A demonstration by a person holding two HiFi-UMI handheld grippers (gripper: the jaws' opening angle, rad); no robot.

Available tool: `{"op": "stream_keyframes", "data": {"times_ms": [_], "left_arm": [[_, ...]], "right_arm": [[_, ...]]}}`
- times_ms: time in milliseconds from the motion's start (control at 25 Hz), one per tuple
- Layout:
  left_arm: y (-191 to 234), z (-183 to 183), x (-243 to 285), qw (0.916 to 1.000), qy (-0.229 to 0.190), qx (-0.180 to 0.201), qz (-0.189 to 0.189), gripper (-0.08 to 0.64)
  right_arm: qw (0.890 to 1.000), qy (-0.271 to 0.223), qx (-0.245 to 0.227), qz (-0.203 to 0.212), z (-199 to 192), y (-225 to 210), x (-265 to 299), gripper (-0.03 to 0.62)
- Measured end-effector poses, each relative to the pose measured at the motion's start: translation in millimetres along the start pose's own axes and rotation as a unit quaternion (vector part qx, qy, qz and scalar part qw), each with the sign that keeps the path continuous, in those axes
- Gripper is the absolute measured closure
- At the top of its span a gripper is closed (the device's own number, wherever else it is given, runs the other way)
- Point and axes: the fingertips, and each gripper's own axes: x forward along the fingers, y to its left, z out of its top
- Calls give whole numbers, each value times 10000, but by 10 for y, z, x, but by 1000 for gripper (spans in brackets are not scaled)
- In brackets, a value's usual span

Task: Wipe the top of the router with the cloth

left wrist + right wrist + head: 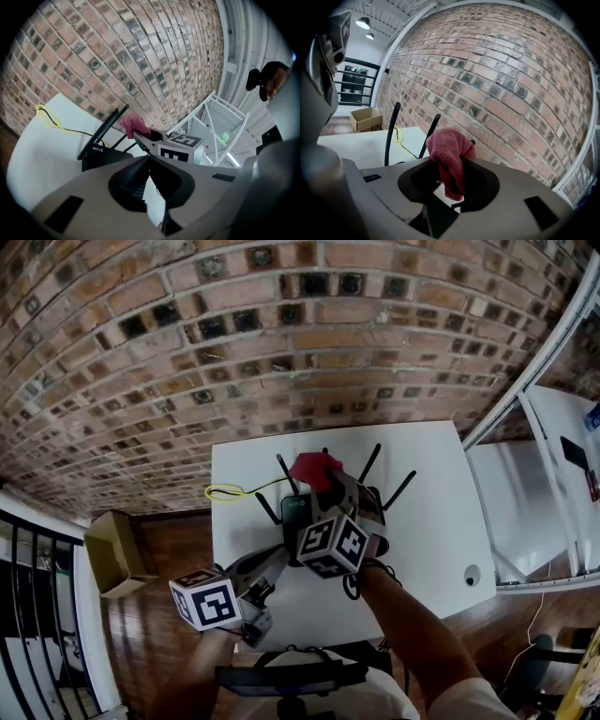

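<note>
A black router [298, 512] with several upright antennas stands in the middle of the white table [431, 512]. My right gripper [328, 487] hangs just above its far side, shut on a bunched red cloth [316, 470]. In the right gripper view the cloth [450, 157] droops between the jaws, with two antennas [391, 133] behind. My left gripper [279, 561] sits at the router's near left, jaws meeting at the tips with nothing between them. From the left gripper view, the router [101, 152] lies just ahead of the left gripper [149, 157], with the cloth [132, 124] above it.
A yellow cable [225, 491] loops on the table left of the router. A brick wall runs along the table's far edge. A cardboard box [117, 554] sits on the floor at left beside a black railing [28, 615]. White shelving [553, 474] stands at right.
</note>
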Motion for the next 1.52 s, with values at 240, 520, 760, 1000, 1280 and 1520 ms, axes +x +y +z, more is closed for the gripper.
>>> {"op": "stream_keyframes", "data": {"times_ms": [240, 520, 760, 1000, 1280, 1520], "left_arm": [[41, 19, 24, 9999, -31, -22, -97, 551], [51, 45, 39, 9999, -21, -30, -115, 551], [106, 29, 30, 9999, -13, -95, -112, 551], [116, 33, -2, 9998, -53, -176, -55, 551], [81, 20, -15, 9998, -64, -118, -142, 551], [51, -19, 34, 9998, 40, -97, -160, 551]], "right_arm": [[9989, 470, 81, 44, -198, 77, 110, 466], [9944, 1010, 187, 248, -488, 225, 243, 466], [9880, 1460, 205, 451, -718, 360, 355, 466], [9785, 1931, 241, 680, -980, 502, 431, 466], [9774, 1965, 314, 713, -1046, 509, 431, 466], [9863, 1498, 410, 563, -870, 359, 204, 466]]}}
